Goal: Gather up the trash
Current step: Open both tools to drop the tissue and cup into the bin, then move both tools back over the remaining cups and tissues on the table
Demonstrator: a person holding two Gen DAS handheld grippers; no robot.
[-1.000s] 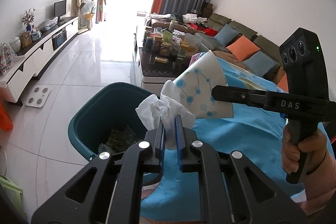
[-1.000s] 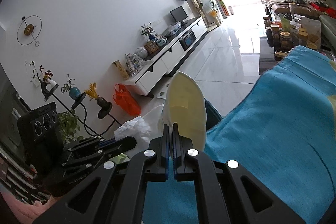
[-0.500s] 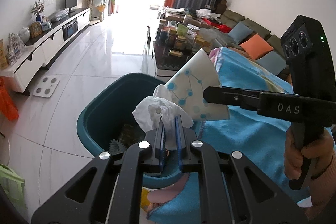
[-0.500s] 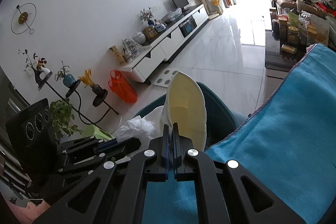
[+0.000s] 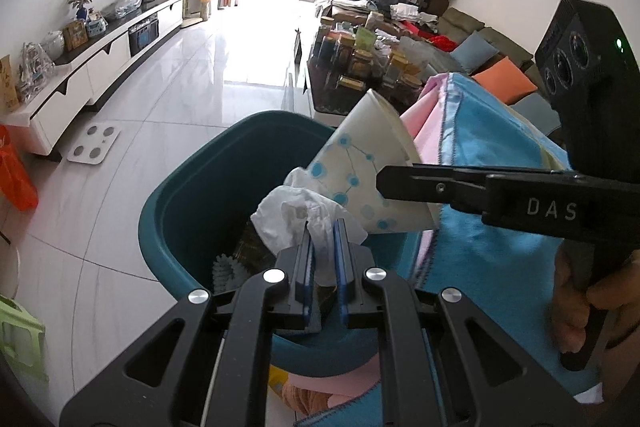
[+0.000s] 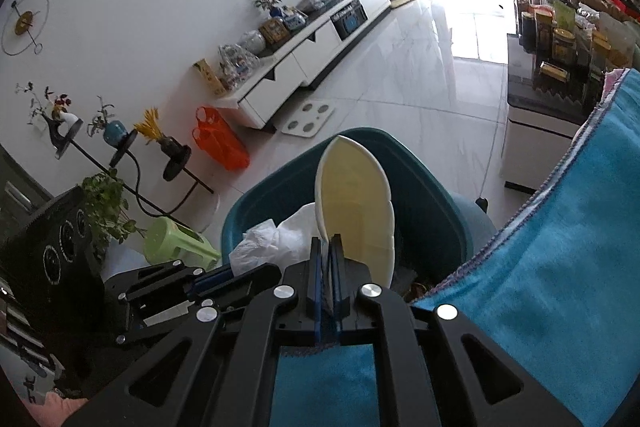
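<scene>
My left gripper (image 5: 322, 227) is shut on a crumpled white tissue (image 5: 294, 217) and holds it over the teal trash bin (image 5: 200, 195). My right gripper (image 6: 329, 247) is shut on the flattened rim of a white paper cup with blue dots (image 5: 360, 171), also above the bin (image 6: 432, 203). In the right wrist view the cup (image 6: 356, 203) shows its cream inside, with the tissue (image 6: 272, 239) and left gripper (image 6: 224, 277) to its left. Some trash lies at the bin's bottom.
A table under a blue cloth (image 5: 492, 155) stands right of the bin. A dark coffee table with jars (image 5: 360, 63) is beyond. A white scale (image 5: 93, 143) lies on the tiled floor; an orange bag (image 6: 218, 143) and green stool (image 6: 176, 243) are at the left.
Both grippers have moved forward off the blue cloth to above the bin's opening, each still holding its piece of trash.
</scene>
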